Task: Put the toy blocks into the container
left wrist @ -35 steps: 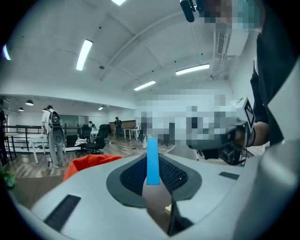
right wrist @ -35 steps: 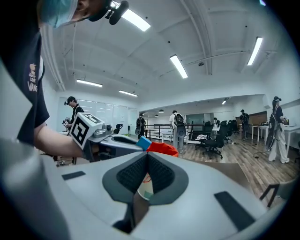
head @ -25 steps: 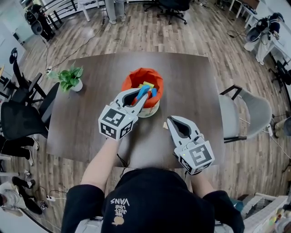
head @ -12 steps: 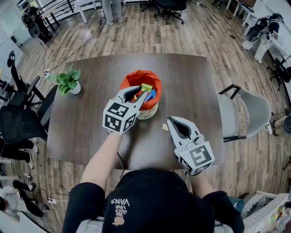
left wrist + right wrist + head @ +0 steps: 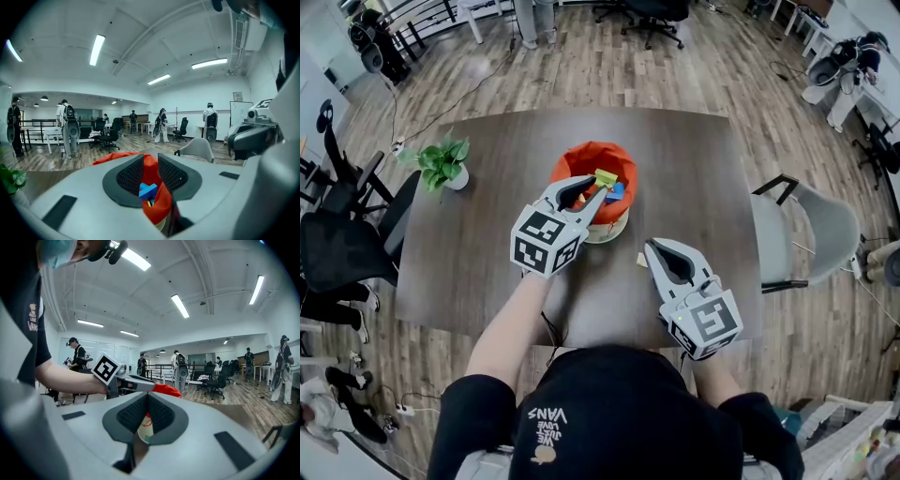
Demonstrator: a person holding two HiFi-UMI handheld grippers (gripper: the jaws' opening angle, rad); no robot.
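two grippers: left gripper gapes above the orange container, blue block lying inside; right gripper sits closed, empty, nearby.

Blocks sitting in container; plant standing left of container; loose block lying on table, near-right of container.

The person's black shirt bears "VANS" in white letters
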